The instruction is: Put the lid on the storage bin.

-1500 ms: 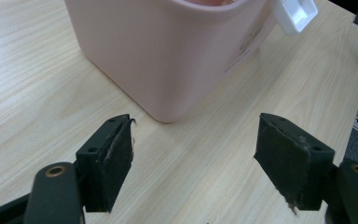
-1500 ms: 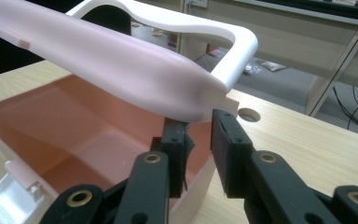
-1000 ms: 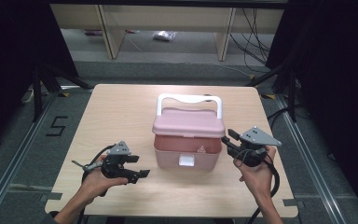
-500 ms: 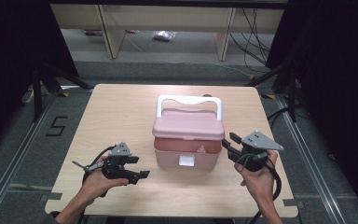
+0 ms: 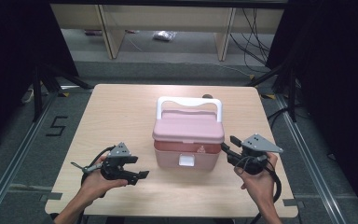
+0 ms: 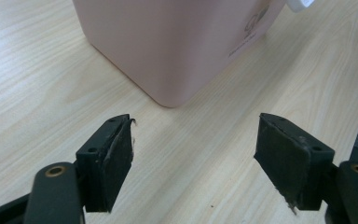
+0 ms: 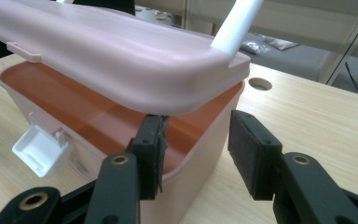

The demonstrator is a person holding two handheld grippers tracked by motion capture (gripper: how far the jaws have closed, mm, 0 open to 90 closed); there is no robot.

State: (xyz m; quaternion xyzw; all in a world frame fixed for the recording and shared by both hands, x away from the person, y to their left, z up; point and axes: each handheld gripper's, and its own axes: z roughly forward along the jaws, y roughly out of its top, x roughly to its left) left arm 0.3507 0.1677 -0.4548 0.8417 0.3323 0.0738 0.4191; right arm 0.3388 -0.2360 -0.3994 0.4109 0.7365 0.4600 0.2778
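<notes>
High view: pink box (image 5: pixel 189 140) between 2 grippers, round table hole (image 5: pixel 207 96) behind.

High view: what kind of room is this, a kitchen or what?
Probably a lab or workshop, not a kitchen. A bare wooden table stands on grey floor with black tripod legs, loose cables and tape marks around it.

High view overhead, facing forward-down; both gripper views low, close — all share pink box (image 5: pixel 189 140).
</notes>
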